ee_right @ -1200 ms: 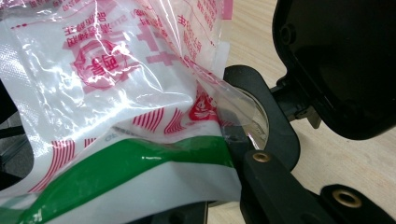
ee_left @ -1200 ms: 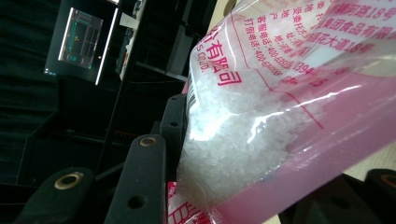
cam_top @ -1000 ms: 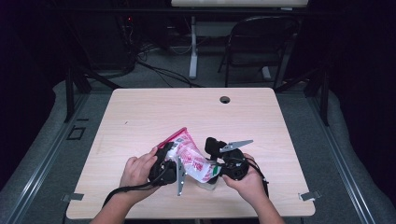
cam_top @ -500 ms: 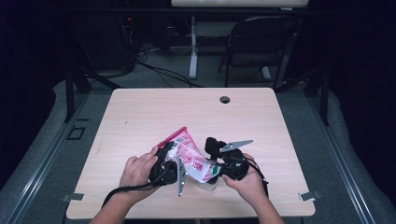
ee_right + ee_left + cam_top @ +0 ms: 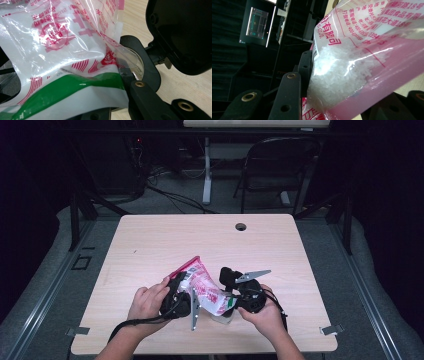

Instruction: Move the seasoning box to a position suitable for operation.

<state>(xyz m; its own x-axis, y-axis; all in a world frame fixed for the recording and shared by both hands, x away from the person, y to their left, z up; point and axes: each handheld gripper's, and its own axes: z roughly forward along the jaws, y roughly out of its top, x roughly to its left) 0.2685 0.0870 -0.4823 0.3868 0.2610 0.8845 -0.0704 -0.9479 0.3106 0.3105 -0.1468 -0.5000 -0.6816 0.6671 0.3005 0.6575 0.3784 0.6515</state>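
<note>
Gripping one crystal-filled bag (image 5: 202,287), both claws (image 5: 187,296) (image 5: 231,301) clamp it above the table (image 5: 150,245).

Nothing has changed since the earlier pictures. The left gripper (image 5: 186,295) and right gripper (image 5: 234,296) hold the same places at the table's six o'clock edge, and the bag (image 5: 202,287) between them lies exactly as before.

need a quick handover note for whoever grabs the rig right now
Left gripper: jaws on either side of the bag, pressing it by the look of it.
Right gripper: jaws shut on the bag's green-striped end.
The bag, holding white crystals, is lifted between both grippers over the near middle of the table.
Done: both grips taken. Whether it is open I cannot tell.
Left: probably opening or emptying it.
</note>
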